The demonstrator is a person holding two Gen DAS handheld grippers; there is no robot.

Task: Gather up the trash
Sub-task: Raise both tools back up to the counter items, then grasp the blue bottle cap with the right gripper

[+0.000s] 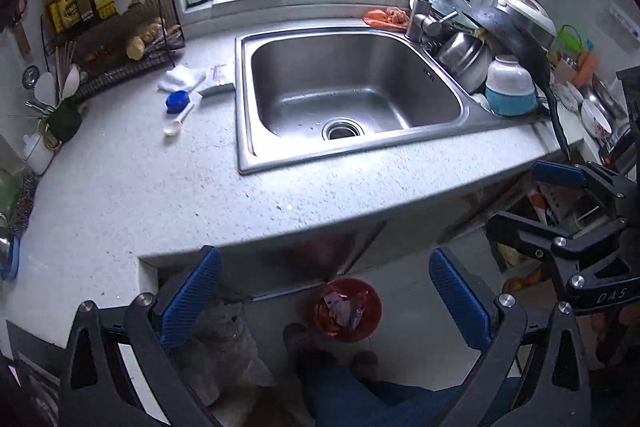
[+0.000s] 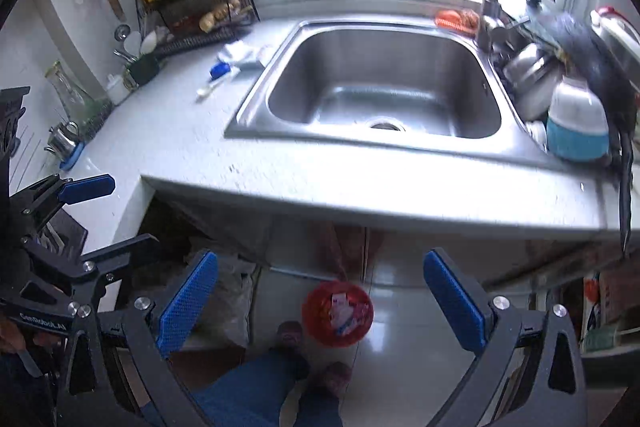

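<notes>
Your left gripper (image 1: pixel 320 303) and right gripper (image 2: pixel 320 303) both hang with fingers spread and nothing between them, aimed down past the worktop (image 1: pixel 168 195) edge. Directly below sits the red bin (image 1: pixel 347 309) on the tiled floor, by your feet, already holding wrappers, so it seems placed to catch drops. Possible trash remains beside the sink (image 1: pixel 352 87): crumpled tissue (image 1: pixel 180 77), a blue cap (image 1: pixel 177 101), a white spoon (image 1: pixel 181 119). Daylight enters through the window behind.
</notes>
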